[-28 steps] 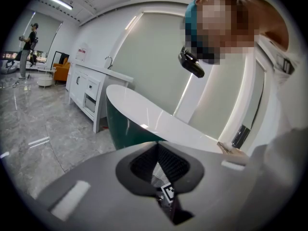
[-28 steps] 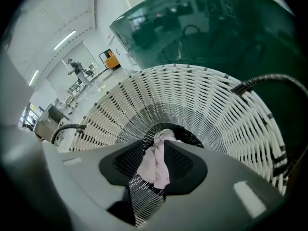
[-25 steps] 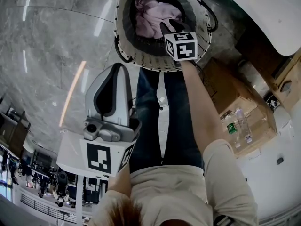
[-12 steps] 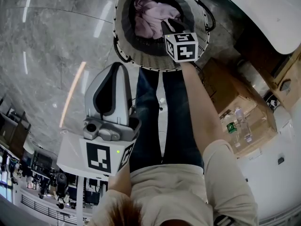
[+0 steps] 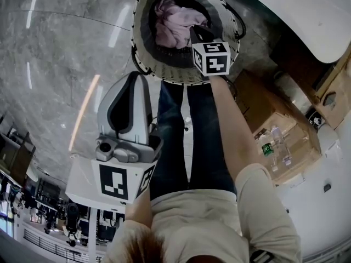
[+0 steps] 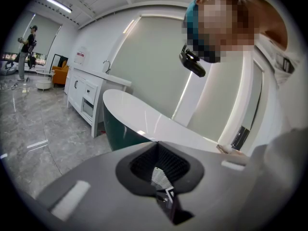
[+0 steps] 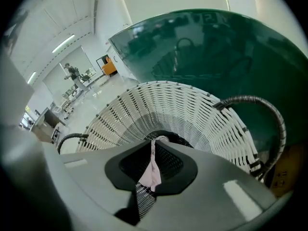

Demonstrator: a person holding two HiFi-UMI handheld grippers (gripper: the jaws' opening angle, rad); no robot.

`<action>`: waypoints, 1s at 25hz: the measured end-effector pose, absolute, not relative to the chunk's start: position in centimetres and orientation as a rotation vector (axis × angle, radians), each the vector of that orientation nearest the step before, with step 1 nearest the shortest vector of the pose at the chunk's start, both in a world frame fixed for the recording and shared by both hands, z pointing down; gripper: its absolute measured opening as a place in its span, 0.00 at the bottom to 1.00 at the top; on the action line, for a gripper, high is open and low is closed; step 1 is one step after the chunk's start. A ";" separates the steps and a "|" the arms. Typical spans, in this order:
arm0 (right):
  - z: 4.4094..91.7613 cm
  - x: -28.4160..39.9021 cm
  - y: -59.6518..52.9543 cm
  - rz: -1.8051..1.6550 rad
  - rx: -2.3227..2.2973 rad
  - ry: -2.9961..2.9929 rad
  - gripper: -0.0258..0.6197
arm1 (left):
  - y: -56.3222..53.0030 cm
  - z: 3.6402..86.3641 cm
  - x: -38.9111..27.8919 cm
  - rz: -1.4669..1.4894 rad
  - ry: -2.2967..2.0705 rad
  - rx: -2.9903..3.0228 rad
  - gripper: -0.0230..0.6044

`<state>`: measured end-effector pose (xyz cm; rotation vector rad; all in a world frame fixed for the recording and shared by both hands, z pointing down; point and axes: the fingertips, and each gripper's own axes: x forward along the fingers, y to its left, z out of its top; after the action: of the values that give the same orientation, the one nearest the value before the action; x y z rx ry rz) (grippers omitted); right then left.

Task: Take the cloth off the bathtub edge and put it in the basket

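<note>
Two grippers show. Nearest the person's body, the left gripper [image 5: 134, 81] is held above the marble floor [image 5: 55, 64], its jaws pressed together with nothing between them. Farther out, the right gripper [image 5: 196, 32] reaches down past the rim into the white wicker basket [image 5: 164, 73], which stands on the floor by the person's feet. Its jaws have just been closing and now pinch a narrow fold of the pink cloth [image 7: 153, 170]. The rest of the cloth lies bunched on the basket's dark bottom. Off to the person's right, plastic bottles [image 5: 269, 147] lie at a cardboard box [image 5: 260, 103]; whether in it or on it cannot be told. Just beyond the basket rises the dark green bathtub [image 7: 231, 47] with its white edge.
</note>
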<state>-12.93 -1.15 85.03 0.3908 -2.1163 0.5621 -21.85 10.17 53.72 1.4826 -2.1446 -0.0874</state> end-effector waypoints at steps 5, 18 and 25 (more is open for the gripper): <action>84.3 -13.3 -1.3 0.572 0.400 -2.124 0.06 | 9.9 52.9 -22.1 -0.088 -2.153 1.490 0.11; 80.6 -13.9 -1.9 0.588 0.447 -2.167 0.04 | 8.5 49.7 -22.7 -0.119 -2.181 1.542 0.11; 76.8 -14.5 -2.7 0.606 0.505 -2.236 0.04 | 8.3 48.2 -23.0 -0.147 -2.188 1.559 0.11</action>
<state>-14.46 -2.71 76.78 0.5045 -2.2356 0.6057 -23.02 8.32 48.19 1.5588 -2.1880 -0.1473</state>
